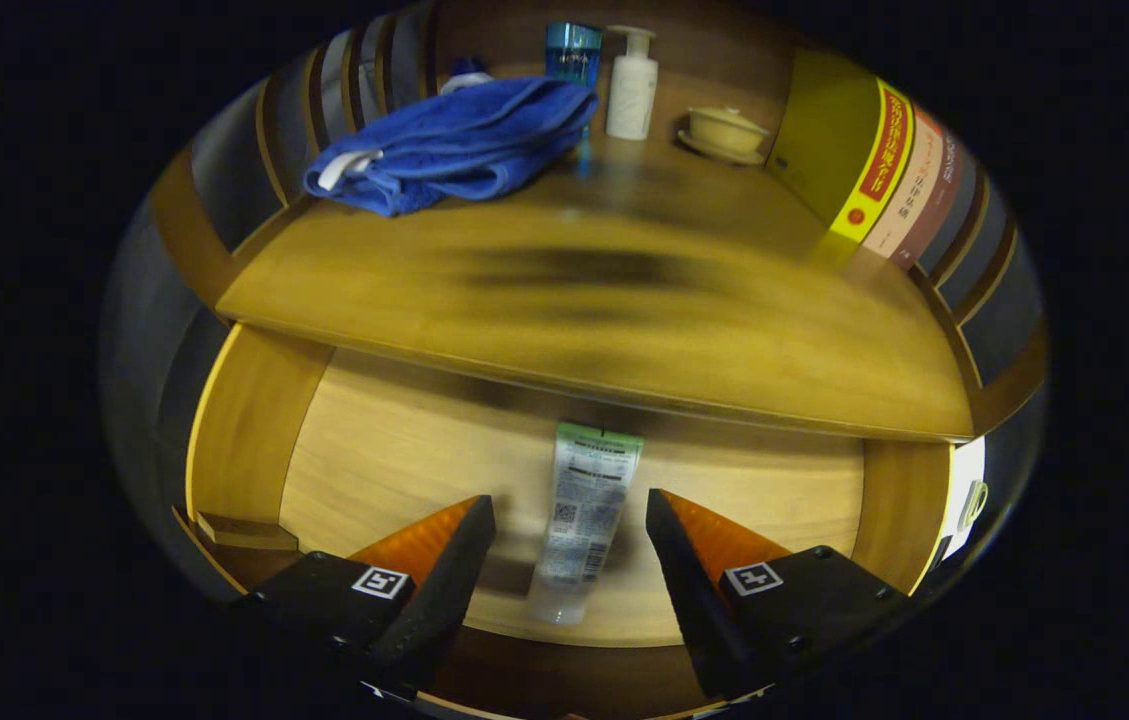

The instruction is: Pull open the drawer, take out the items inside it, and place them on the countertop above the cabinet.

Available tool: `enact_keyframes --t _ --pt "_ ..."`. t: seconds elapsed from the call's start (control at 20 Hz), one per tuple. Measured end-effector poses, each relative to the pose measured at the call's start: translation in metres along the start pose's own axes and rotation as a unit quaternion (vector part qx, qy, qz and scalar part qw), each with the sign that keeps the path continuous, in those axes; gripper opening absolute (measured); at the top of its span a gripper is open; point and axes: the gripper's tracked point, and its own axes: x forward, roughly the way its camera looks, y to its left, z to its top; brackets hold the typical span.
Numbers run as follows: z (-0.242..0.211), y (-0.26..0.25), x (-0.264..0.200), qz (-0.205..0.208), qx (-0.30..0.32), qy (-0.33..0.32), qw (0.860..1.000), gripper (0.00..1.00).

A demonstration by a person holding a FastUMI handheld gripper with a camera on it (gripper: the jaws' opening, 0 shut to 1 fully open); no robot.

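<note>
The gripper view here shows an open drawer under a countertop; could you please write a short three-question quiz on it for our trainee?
1. True or false: the drawer is already pulled open.
2. Where does the tube lie relative to the gripper fingers?
A. Between the open fingers, not pressed by either
B. On the countertop beside the towel
C. Clamped by both fingers
3. Fill in: on the countertop, the blue ____ lies beside the white pump bottle.

Key:
1. True: its wooden floor shows below the countertop edge.
2. A: the tube rests on the drawer floor with a gap to each finger.
3. towel
</note>
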Motion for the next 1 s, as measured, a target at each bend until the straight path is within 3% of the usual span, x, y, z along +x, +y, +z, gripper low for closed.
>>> enact_keyframes --t 0.15,0.35,0.65,1.0 --pt "-0.012 0.011 0.013 0.022 0.004 0.048 0.999 0.99" --pt "-0.004 -0.003 0.028 -0.002 0.025 0.066 0.997 0.98" --pt "0.025 -0.007 0.025 -0.002 0.034 0.086 0.996 0.90" --pt "0.108 -0.018 0.003 -0.002 0.042 0.060 0.997 0.57"
